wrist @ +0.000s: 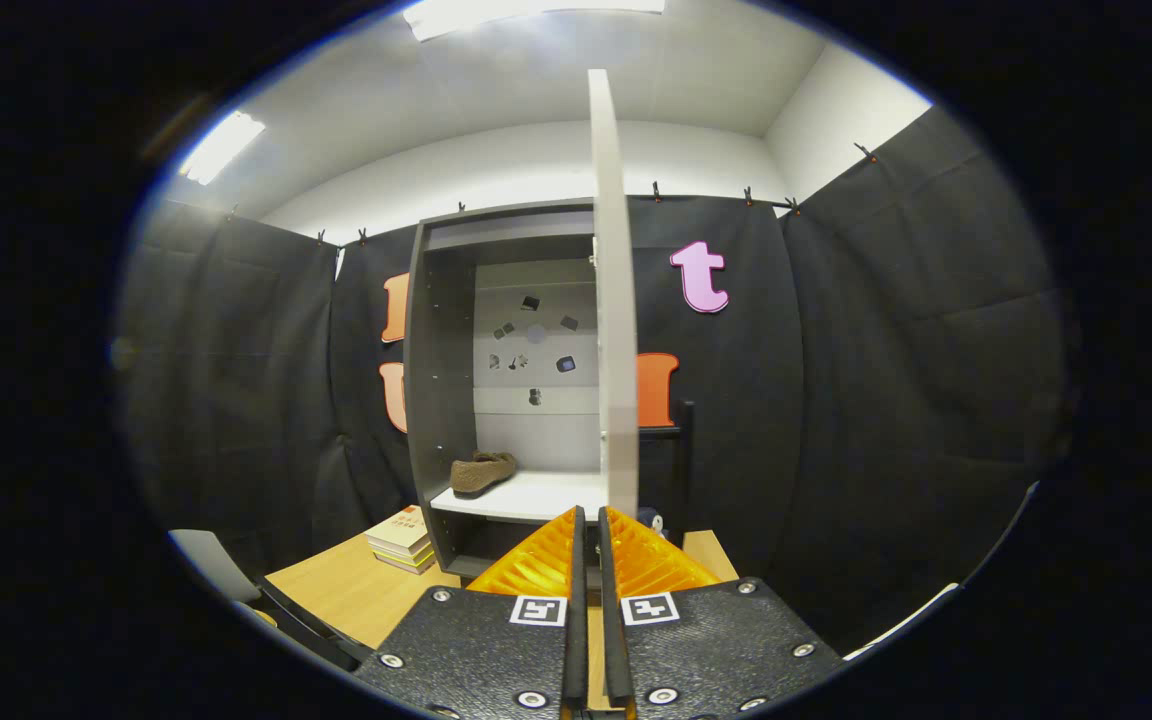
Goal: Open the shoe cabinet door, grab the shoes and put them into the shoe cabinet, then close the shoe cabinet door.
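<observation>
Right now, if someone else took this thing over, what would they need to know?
Gripper: fingers nearly together, holding nothing, right at the lower edge of the open door.
Cabinet: door swung out, edge-on just ahead of the fingers.
Shoe: lying on the shelf inside, left side.
Done: door opened, shoe stowed.
Left: push the door closed.
Beside the cabinet, books lie on the table.

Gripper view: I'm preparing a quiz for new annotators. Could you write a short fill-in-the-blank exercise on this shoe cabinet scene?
1. The dark grey shoe cabinet has its pale door swung ____.
2. The brown woven shoe lies on the cabinet's white ____.
3. The stack of books rests on the light wooden ____.
4. The hand-held gripper has its fingers nearly ____, nothing between them.

Missing words: open; shelf; table; shut
</observation>
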